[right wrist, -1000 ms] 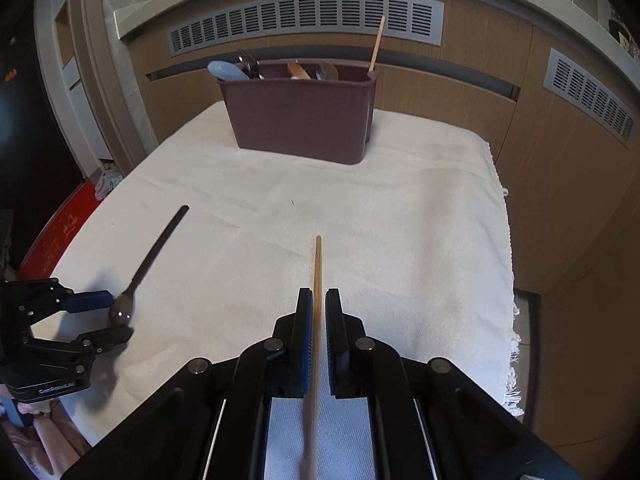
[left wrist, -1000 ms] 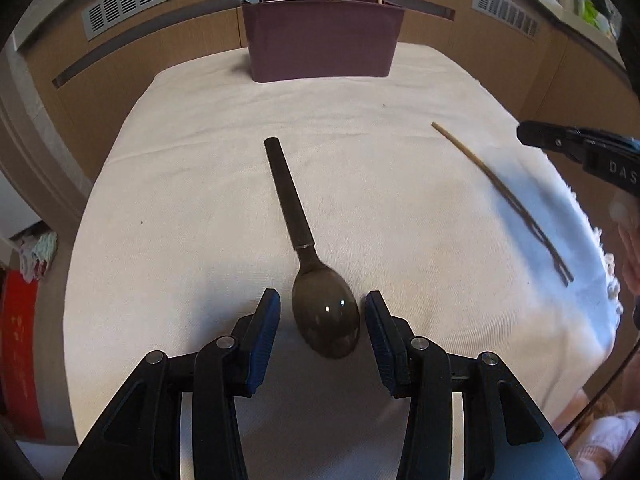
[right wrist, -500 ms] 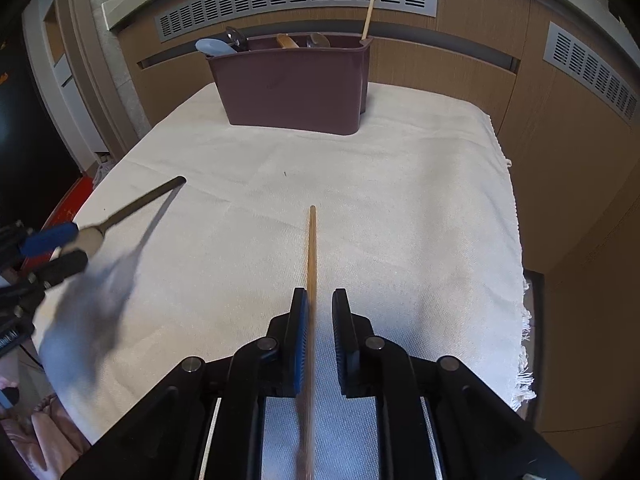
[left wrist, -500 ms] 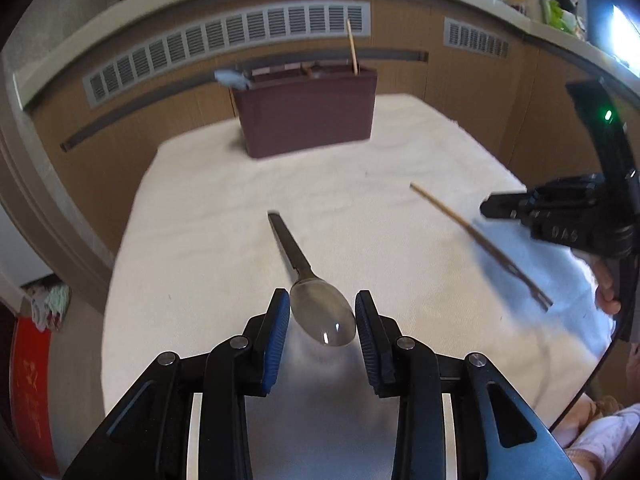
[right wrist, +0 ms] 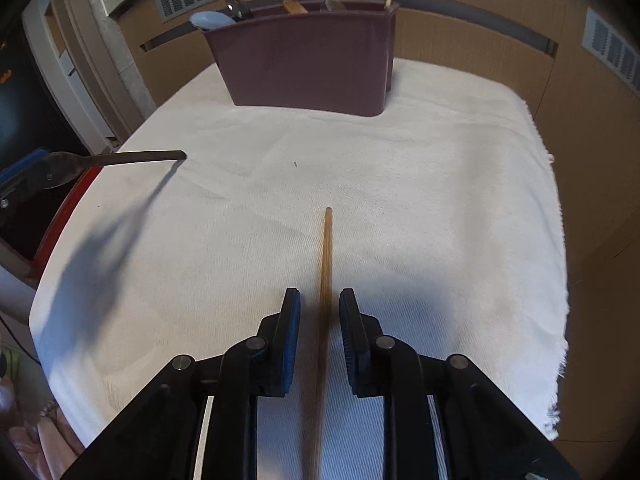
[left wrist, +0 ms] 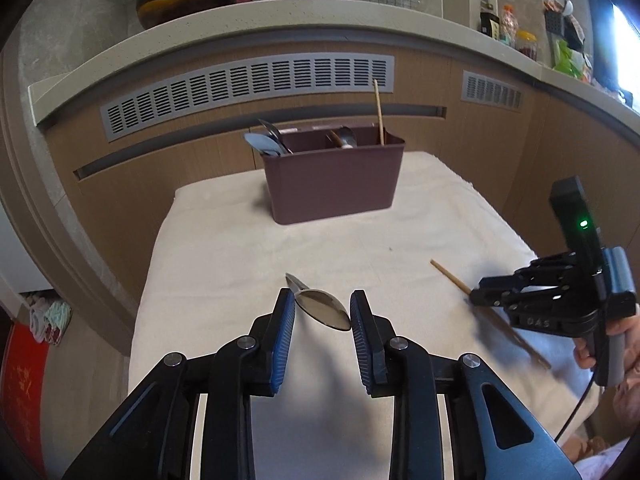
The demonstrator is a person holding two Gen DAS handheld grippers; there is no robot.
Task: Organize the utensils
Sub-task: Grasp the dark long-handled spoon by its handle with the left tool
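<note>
My left gripper (left wrist: 322, 316) is shut on the bowl of a dark metal spoon (left wrist: 320, 312) and holds it in the air, handle pointing away; the spoon also shows in the right wrist view (right wrist: 116, 159) above the cloth. My right gripper (right wrist: 320, 316) has its jaws a little apart around a wooden chopstick (right wrist: 326, 256) that lies on the cloth; the pads do not touch it. The chopstick also shows in the left wrist view (left wrist: 450, 278). A maroon utensil caddy (left wrist: 334, 178) stands at the far end of the table, also in the right wrist view (right wrist: 308, 60).
The caddy holds several spoons (left wrist: 266, 144) and an upright chopstick (left wrist: 378, 112). A white cloth (right wrist: 440, 184) covers the table, with edges close on left and right. Wooden cabinets with vents (left wrist: 248, 88) stand behind. A red object (left wrist: 22, 384) is on the floor at left.
My left gripper has lifted the spoon off the cloth and levelled it. My right gripper has opened slightly around the chopstick and moved closer to the caddy.
</note>
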